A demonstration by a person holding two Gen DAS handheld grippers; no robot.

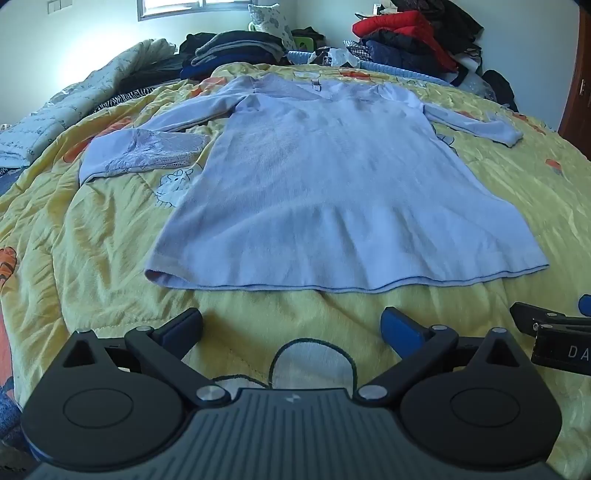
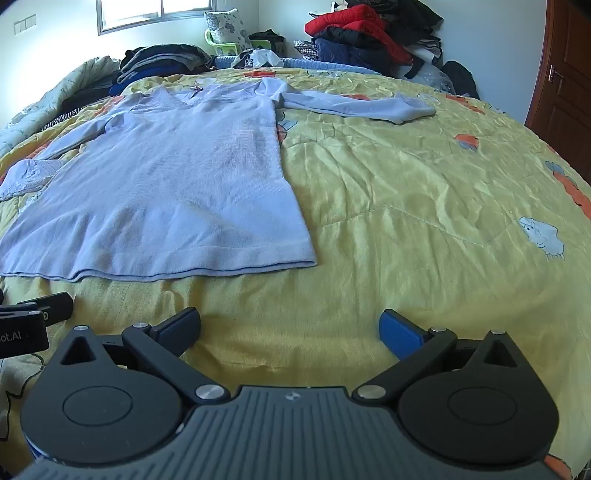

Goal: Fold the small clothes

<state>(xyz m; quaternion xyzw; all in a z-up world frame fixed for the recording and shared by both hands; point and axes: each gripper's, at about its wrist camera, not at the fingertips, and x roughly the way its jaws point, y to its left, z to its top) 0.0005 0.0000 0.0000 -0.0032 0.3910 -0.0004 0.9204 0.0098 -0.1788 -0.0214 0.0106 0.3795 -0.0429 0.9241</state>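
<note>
1. A pale lavender long-sleeved knit top [image 1: 332,177] lies spread flat on a yellow quilt [image 1: 92,240] with cartoon prints, its hem toward the cameras and its V-neck toward the far end of the bed.
2. Its left sleeve [image 1: 147,147] bends back on itself with a lace cuff showing; its right sleeve [image 2: 354,105] stretches out sideways across the quilt.
3. The left gripper [image 1: 291,325] hovers just short of the hem, near the middle of the top, jaws spread wide with nothing between them.
4. The right gripper [image 2: 290,326] hangs beside it, facing bare quilt off the top's right hem corner, jaws likewise wide apart and empty.
5. Beyond the bed's far edge are a stack of dark folded clothes [image 1: 229,48] and a heap with a red jacket [image 2: 351,26].
6. A brown wooden door [image 2: 565,74] stands at the right.
</note>
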